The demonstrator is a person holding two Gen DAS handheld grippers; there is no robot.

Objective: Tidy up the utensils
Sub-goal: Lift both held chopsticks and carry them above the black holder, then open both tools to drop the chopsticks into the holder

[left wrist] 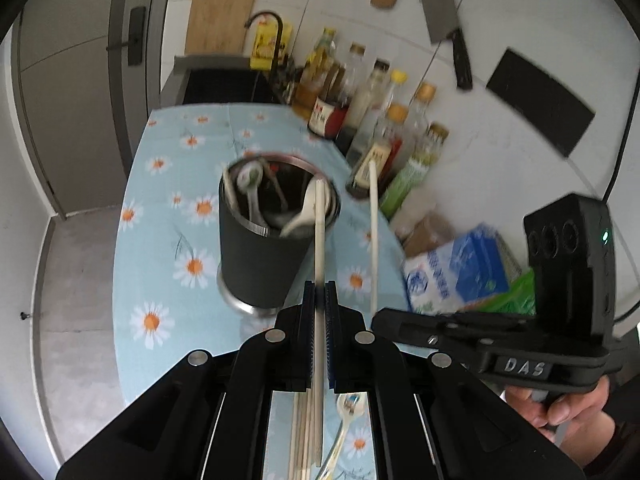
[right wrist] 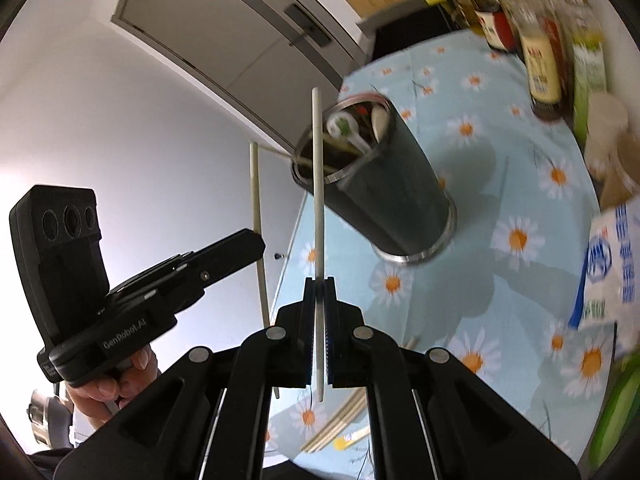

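Left claw (left wrist: 319, 292) clenched one pale chopstick (left wrist: 319, 236), right claw (right wrist: 319, 290) another (right wrist: 317, 184) — both sticks near upright, holder cup (left wrist: 256, 240) just ahead, left claw nearer.

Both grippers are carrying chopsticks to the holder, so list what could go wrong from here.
1. Each chopstick is pinched low on its length with a long free end, so it may pivot or slip.
2. The holder is already crowded with spoons; a tip may catch and tip it.
3. The left gripper and right gripper are close and could collide.
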